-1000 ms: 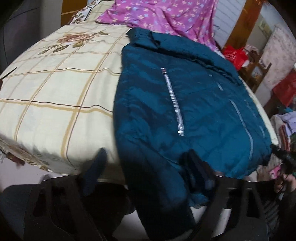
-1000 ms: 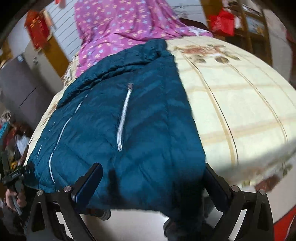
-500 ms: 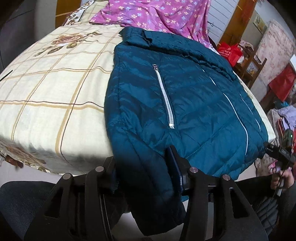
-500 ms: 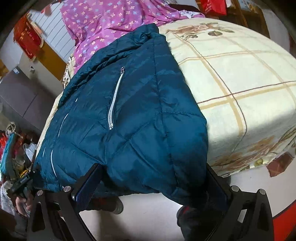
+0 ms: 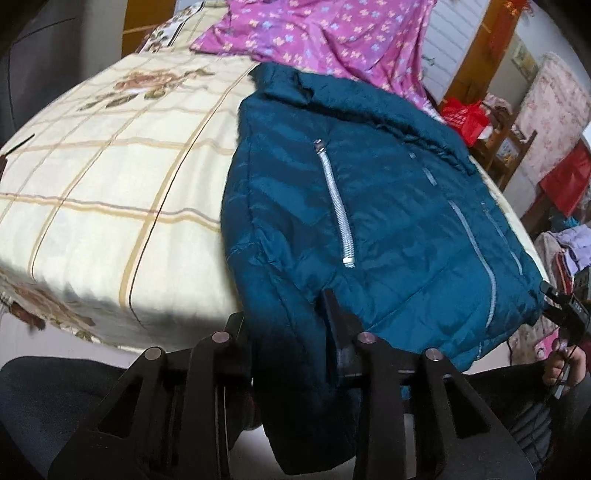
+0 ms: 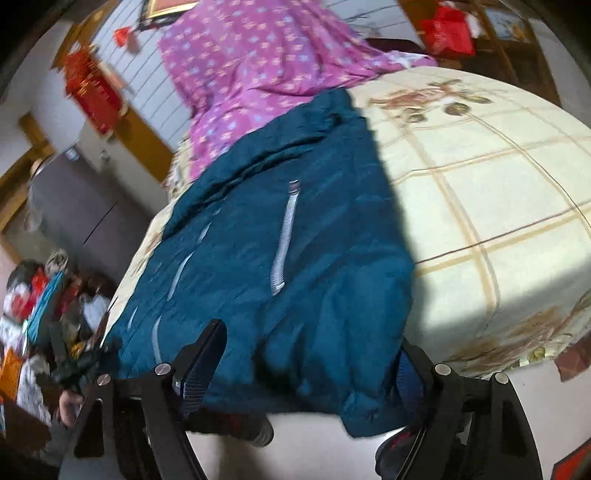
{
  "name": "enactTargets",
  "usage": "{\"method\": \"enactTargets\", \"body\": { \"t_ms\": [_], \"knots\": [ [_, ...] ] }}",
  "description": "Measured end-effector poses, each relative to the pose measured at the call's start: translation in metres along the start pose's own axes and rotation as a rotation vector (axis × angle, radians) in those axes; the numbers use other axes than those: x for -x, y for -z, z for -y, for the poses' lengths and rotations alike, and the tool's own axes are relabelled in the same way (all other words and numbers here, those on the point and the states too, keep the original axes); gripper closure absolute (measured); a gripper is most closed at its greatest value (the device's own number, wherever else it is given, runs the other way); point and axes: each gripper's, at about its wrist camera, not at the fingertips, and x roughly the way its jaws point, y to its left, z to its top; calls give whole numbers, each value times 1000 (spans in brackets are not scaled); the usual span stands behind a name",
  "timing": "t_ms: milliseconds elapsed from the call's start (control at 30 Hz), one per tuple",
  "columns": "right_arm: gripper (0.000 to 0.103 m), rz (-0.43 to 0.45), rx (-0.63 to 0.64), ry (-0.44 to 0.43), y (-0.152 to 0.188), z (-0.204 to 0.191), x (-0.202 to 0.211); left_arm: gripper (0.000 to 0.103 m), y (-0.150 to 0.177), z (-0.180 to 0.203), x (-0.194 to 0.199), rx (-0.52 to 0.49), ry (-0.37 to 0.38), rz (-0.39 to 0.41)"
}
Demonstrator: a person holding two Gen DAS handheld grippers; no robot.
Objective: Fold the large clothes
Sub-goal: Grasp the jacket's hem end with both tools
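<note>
Puffy quilted teal jacket (image 5: 388, 221) with silver zips lies flat on the cream checked bed (image 5: 110, 184). Left gripper (image 5: 288, 332) jaws pinch its near hem; right gripper (image 6: 306, 369) jaws are spread wide around it.

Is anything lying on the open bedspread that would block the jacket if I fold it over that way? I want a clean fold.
Nothing visible does. The left gripper is shut on the teal jacket at its hem, and the checked bedspread beside it shows only its print. The purple floral cloth lies past the collar, out of that path.
</note>
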Motion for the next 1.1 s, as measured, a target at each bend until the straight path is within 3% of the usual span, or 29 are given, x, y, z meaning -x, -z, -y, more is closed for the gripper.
{"method": "enactTargets", "body": {
  "t_ms": [133, 233, 267, 367, 400, 467, 633, 667, 700, 767, 800, 833, 900, 1000, 1100],
  "knots": [
    [16, 28, -60, -42, -5, 10, 0, 64, 0, 5, -1, -17, 11, -5],
    [15, 0, -73, -193, -3, 7, -2, 64, 0, 11, 1, -49, 44, 2],
    [15, -1, -52, -192, -2, 4, 0, 64, 1, 11, 2, -50, 62, 7],
    [16, -11, -29, -135, 1, 2, -4, 64, 0, 9, -4, -36, 59, -17],
    [15, 11, -25, -132, 0, 1, -3, 57, 0, 9, -4, -37, 56, -5],
    [16, 10, -12, -117, 0, -2, -5, 53, -1, 11, -5, -42, 55, -4],
    [13, 28, 133, 6, 7, -21, -13, 52, -2, 17, -8, -69, 13, 17],
    [13, 11, 177, 51, 8, -28, -16, 54, -2, 18, -9, -74, 10, 14],
    [13, 1, 192, 71, 9, -28, -17, 67, -2, 18, -8, -78, 2, 15],
    [28, -10, 208, 99, 8, -30, -19, 78, -1, 18, -6, -79, -6, 28],
    [56, -3, 205, 108, 8, -28, -17, 86, -1, 17, -4, -76, -8, 38],
    [70, -4, 179, 107, 6, -22, -16, 89, -1, 16, -2, -73, -9, 49],
    [81, -1, 152, 79, 4, -18, -15, 93, -1, 18, 3, -86, -14, 74],
    [85, 17, 177, 71, 6, -27, -8, 94, -1, 20, 16, -88, -7, 114],
    [87, 76, 124, 17, 6, -27, 15, 94, -7, 3, 28, -3, 44, 123]
  ]
}}
